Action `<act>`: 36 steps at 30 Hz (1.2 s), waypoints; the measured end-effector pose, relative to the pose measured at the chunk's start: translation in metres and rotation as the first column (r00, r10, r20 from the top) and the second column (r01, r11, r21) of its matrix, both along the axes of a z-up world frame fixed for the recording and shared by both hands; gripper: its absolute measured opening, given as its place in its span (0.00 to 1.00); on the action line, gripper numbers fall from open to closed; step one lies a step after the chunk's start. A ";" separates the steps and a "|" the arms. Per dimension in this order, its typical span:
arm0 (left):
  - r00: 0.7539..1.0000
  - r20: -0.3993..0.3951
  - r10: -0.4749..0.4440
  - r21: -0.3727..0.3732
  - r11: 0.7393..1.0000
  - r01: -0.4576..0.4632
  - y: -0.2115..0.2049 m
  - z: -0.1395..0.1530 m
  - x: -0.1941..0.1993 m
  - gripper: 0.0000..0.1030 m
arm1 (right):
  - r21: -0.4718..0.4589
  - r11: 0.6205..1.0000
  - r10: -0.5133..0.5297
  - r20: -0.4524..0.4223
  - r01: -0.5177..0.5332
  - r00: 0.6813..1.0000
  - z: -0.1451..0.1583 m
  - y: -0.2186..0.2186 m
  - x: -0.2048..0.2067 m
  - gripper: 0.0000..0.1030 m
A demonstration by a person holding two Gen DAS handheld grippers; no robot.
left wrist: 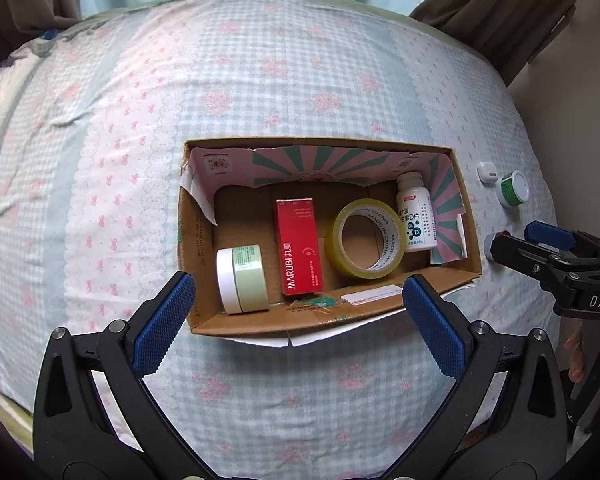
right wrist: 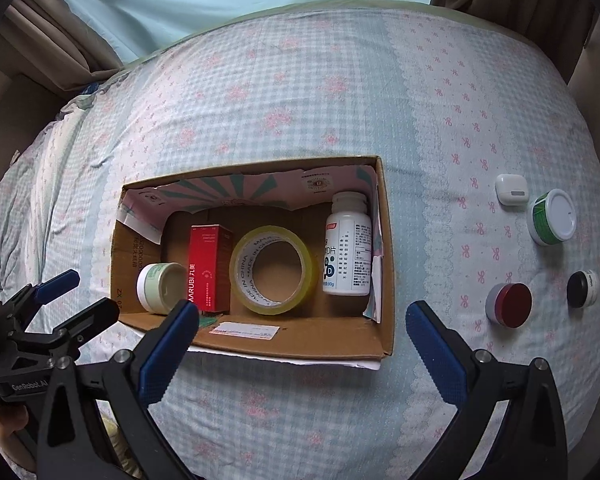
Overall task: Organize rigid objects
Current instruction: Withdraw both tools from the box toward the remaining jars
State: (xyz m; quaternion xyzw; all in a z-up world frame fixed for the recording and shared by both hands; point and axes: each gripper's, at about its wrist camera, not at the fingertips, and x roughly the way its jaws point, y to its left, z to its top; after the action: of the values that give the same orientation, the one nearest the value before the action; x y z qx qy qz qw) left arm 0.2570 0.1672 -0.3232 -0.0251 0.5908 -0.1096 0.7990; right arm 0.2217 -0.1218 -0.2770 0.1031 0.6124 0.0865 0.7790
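Four items already lie inside the open brown cardboard box (right wrist: 260,336) on the checked bed (right wrist: 300,100): a pale green jar (left wrist: 242,276), a red carton (left wrist: 299,246), a yellow tape roll (right wrist: 271,270) and a white pill bottle (right wrist: 349,246). The left tool (left wrist: 296,320) and the right tool (right wrist: 300,340) both gape wide, holding nothing. Four small containers wait on the bed right of the box. The soft bedding could tip a jar, and the round red-lidded tin (right wrist: 509,305) may roll from a poor pinch. Only the right wrist view shows the black-capped jar (right wrist: 582,289); the left view hides it.
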 end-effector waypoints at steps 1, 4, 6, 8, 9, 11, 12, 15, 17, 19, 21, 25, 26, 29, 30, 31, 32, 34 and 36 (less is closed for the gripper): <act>1.000 0.005 0.003 -0.006 1.000 -0.003 0.000 0.007 -0.003 1.00 | -0.005 1.000 0.002 0.009 -0.002 1.000 0.006 0.000 -0.003 1.00; 1.000 0.021 0.006 -0.021 1.000 -0.005 -0.002 0.028 -0.013 1.00 | -0.015 1.000 0.003 0.033 -0.003 0.999 0.025 -0.003 -0.015 1.00; 0.999 0.040 0.002 -0.021 1.000 -0.001 -0.006 0.042 -0.020 1.00 | -0.022 1.000 -0.005 0.049 0.006 0.999 0.039 -0.008 -0.024 1.00; 0.998 0.059 -0.007 -0.021 1.000 0.008 -0.010 0.056 -0.026 1.00 | -0.029 0.999 -0.013 0.067 0.015 0.998 0.053 -0.015 -0.034 1.00; 0.997 0.072 -0.012 -0.020 1.000 0.014 -0.013 0.062 -0.029 1.00 | -0.038 0.999 -0.019 0.079 0.022 0.997 0.060 -0.018 -0.039 1.00; 0.995 0.094 -0.036 -0.013 0.999 0.038 -0.022 0.075 -0.034 1.00 | -0.067 0.997 -0.032 0.111 0.039 0.993 0.073 -0.027 -0.048 1.00; 0.993 0.108 -0.050 -0.009 0.999 0.051 -0.028 0.081 -0.036 1.00 | -0.078 0.996 -0.039 0.125 0.049 0.991 0.080 -0.032 -0.052 1.00; 0.980 0.169 -0.103 0.012 0.995 0.103 -0.053 0.103 -0.046 1.00 | -0.074 0.993 -0.076 0.133 0.087 0.988 0.098 -0.052 -0.063 1.00; 0.968 0.204 -0.146 0.037 0.989 0.141 -0.074 0.116 -0.052 1.00 | -0.079 0.989 -0.113 0.146 0.126 0.983 0.109 -0.071 -0.070 1.00; 0.955 0.229 -0.189 0.058 0.982 0.180 -0.097 0.126 -0.058 1.00 | -0.090 0.982 -0.149 0.161 0.165 0.976 0.119 -0.092 -0.077 1.00; 0.943 0.249 -0.220 0.083 0.975 0.205 -0.120 0.133 -0.063 1.00 | -0.112 0.975 -0.169 0.184 0.191 0.968 0.127 -0.114 -0.083 1.00; 0.934 0.275 -0.230 0.093 0.973 0.212 -0.161 0.139 -0.072 1.00 | -0.211 0.952 -0.175 0.221 0.222 0.960 0.135 -0.156 -0.093 1.00; 0.934 0.279 -0.222 0.086 0.975 0.206 -0.170 0.139 -0.074 1.00 | -0.219 0.950 -0.171 0.229 0.222 0.958 0.136 -0.168 -0.094 1.00; 0.941 0.278 -0.193 0.065 0.981 0.182 -0.199 0.135 -0.079 1.00 | -0.220 0.955 -0.141 0.247 0.197 0.959 0.134 -0.202 -0.095 1.00; 0.944 0.274 -0.181 0.062 0.983 0.171 -0.208 0.133 -0.081 1.00 | -0.222 0.957 -0.127 0.249 0.184 0.960 0.132 -0.213 -0.094 1.00; 0.947 0.272 -0.170 0.058 0.985 0.160 -0.218 0.130 -0.083 1.00 | -0.223 0.960 -0.112 0.249 0.169 0.962 0.128 -0.223 -0.092 1.00; 0.949 0.271 -0.161 0.053 0.987 0.152 -0.228 0.127 -0.086 1.00 | -0.219 0.964 -0.096 0.250 0.152 0.964 0.124 -0.232 -0.090 1.00; 0.954 0.261 -0.149 0.052 0.989 0.140 -0.249 0.118 -0.088 1.00 | -0.207 0.972 -0.061 0.252 0.115 0.966 0.113 -0.251 -0.084 1.00; 0.959 0.248 -0.140 0.059 0.990 0.129 -0.269 0.104 -0.088 1.00 | -0.199 0.977 -0.028 0.255 0.081 0.967 0.099 -0.267 -0.077 1.00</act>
State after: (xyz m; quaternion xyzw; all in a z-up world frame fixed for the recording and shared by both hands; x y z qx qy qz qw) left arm 0.1687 -0.1023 -0.2196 0.0462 0.4874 -0.1534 0.8584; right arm 0.1448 -0.3885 -0.1776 0.0263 0.5118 0.0129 0.8586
